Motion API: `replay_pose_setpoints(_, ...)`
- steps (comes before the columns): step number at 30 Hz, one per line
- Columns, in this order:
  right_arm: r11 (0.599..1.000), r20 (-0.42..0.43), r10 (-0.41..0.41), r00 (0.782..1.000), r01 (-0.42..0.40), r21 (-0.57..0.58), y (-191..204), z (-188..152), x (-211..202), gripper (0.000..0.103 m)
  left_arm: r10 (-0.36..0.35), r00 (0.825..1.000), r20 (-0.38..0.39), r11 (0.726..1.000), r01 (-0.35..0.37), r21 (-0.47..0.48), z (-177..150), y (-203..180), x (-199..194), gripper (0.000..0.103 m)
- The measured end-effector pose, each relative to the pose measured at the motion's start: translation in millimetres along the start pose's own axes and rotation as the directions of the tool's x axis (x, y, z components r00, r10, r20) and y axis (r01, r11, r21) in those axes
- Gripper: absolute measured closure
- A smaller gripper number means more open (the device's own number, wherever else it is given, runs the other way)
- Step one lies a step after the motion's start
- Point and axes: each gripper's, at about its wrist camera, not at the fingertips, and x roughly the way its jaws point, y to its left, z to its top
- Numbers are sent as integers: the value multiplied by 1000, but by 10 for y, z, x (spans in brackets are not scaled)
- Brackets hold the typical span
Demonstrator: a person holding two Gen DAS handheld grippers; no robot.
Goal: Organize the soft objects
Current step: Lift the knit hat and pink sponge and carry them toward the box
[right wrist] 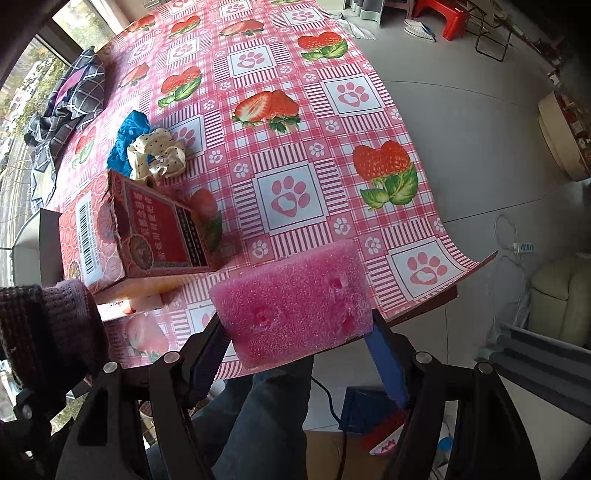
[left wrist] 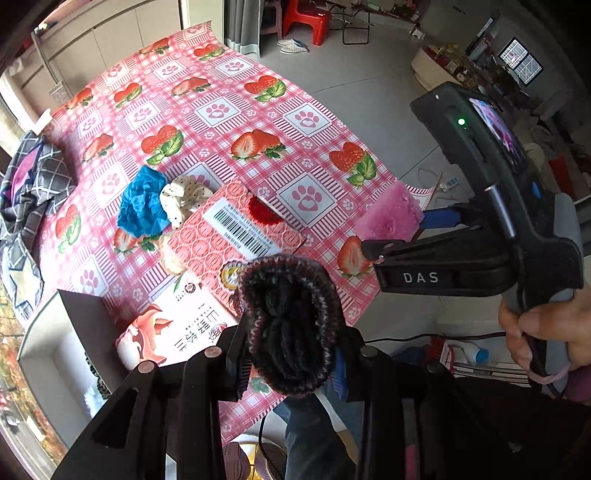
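My left gripper is shut on a dark knitted item, held above the table's near edge; it also shows at the left of the right wrist view. My right gripper is shut on a pink sponge, held over the table's near edge; the sponge also shows in the left wrist view. A blue cloth and a cream dotted cloth lie together on the strawberry tablecloth, behind a red carton.
A second printed box lies under the red carton near the front edge. A dark open box stands at the left. A checked grey garment lies at the table's far left. Floor, red stools and furniture are beyond.
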Motion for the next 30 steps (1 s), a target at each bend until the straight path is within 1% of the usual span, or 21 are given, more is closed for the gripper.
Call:
replay_pose_setpoints(5, 998, -11, 14, 1000, -15, -53, 207, -124, 5, 29, 11, 1000, -14, 999, -12, -39, -280, 174, -53, 65)
replay_pose_setpoints(11, 992, -39, 34, 999, -38, -120, 444, -267, 40, 29, 32, 999, -32, 991, -36, -132, -570, 432, -77, 66)
replay_pose_setpoints(15, 984, -51, 33, 998, -42, -171, 614, -350, 58, 29, 50, 998, -45, 976, -58, -209, -776, 612, -95, 66)
replay_pose_setpoints(20, 971, -70, 39, 997, -54, -235, 826, -428, 85, 29, 70, 997, -35, 948, -77, -310, -1008, 836, -193, 66)
replay_pose_setpoints(25, 943, -92, 51, 994, -78, -322, 1118, -485, 98, 29, 91, 996, -20, 923, -91, -373, -1164, 983, -290, 66)
replay_pose_setpoints(30, 893, -112, 54, 992, -98, -439, 1502, -571, 98, 29, 105, 994, -14, 900, -101, -425, -1335, 1118, -359, 66)
